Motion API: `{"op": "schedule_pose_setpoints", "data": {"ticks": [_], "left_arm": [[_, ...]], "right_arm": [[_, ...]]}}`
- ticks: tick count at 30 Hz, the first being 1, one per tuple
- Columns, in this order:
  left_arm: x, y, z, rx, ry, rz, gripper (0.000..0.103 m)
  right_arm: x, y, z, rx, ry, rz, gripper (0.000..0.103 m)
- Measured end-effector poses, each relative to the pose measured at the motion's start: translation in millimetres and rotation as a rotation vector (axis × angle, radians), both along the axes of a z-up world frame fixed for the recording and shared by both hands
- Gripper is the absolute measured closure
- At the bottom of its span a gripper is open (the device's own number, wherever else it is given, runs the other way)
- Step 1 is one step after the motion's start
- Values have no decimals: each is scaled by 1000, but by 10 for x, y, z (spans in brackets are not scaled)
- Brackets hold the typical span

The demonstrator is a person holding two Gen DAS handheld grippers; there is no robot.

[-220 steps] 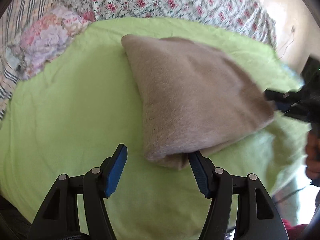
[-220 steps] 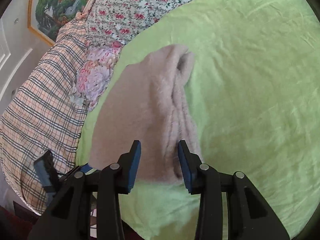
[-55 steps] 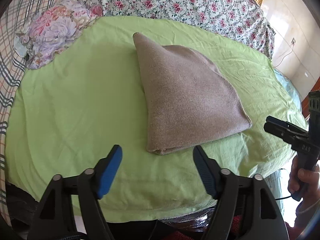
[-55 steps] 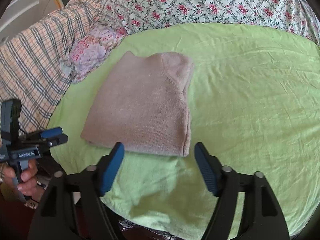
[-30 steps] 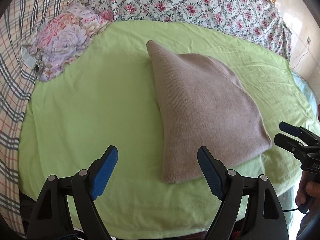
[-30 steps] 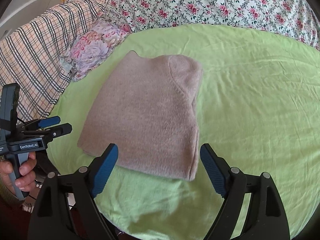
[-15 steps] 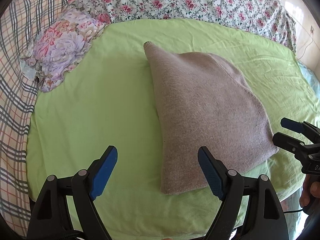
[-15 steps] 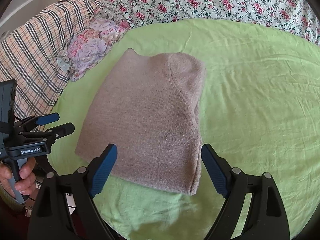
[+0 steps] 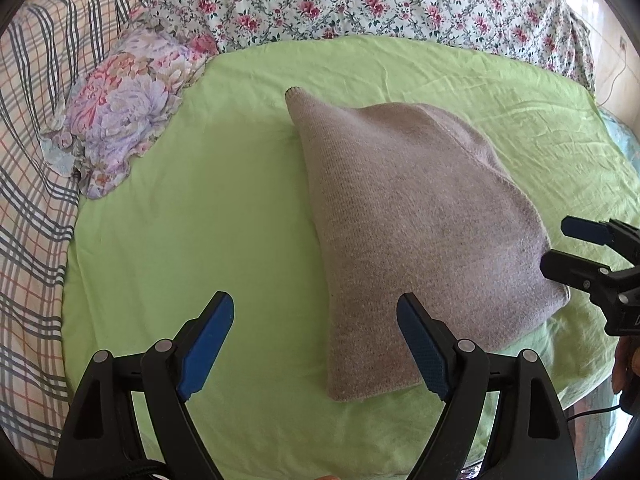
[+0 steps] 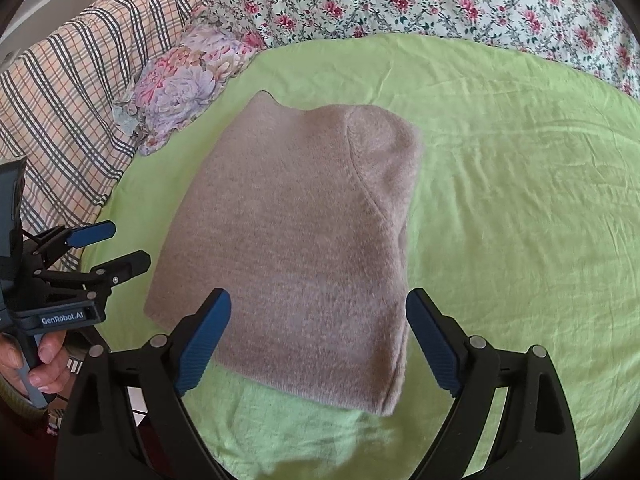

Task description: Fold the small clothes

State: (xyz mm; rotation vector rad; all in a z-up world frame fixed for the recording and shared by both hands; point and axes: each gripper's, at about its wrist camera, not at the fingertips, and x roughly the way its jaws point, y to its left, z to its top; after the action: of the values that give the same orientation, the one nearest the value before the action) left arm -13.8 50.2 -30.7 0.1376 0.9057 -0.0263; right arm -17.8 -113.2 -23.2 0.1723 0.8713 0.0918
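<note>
A folded beige knitted garment (image 9: 408,216) lies flat on the green sheet (image 9: 192,208); it also shows in the right wrist view (image 10: 296,240). My left gripper (image 9: 316,340) is open and empty, held above the sheet at the garment's near left corner. My right gripper (image 10: 318,340) is open and empty, held above the garment's near edge. Each gripper shows in the other's view, the right gripper (image 9: 576,248) at the right and the left gripper (image 10: 108,248) at the left, both open.
A floral cushion (image 9: 120,108) lies at the sheet's far left corner. A plaid blanket (image 9: 28,160) is on the left and a rose-print quilt (image 9: 360,0) runs along the back. The bed's near edge (image 10: 280,440) drops off just below the garment.
Both grippers let go of the garment, opened wide and drew back. In the last second they have moved slightly closer to it. The garment lies still.
</note>
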Motion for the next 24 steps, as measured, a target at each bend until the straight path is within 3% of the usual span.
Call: {"op": "schedule_pose_setpoints", "data": {"ticks": [24], "left_arm": [[122, -16, 7, 4, -18, 11, 16]], "right_arm": [[278, 37, -63, 3, 48, 39, 13]]}}
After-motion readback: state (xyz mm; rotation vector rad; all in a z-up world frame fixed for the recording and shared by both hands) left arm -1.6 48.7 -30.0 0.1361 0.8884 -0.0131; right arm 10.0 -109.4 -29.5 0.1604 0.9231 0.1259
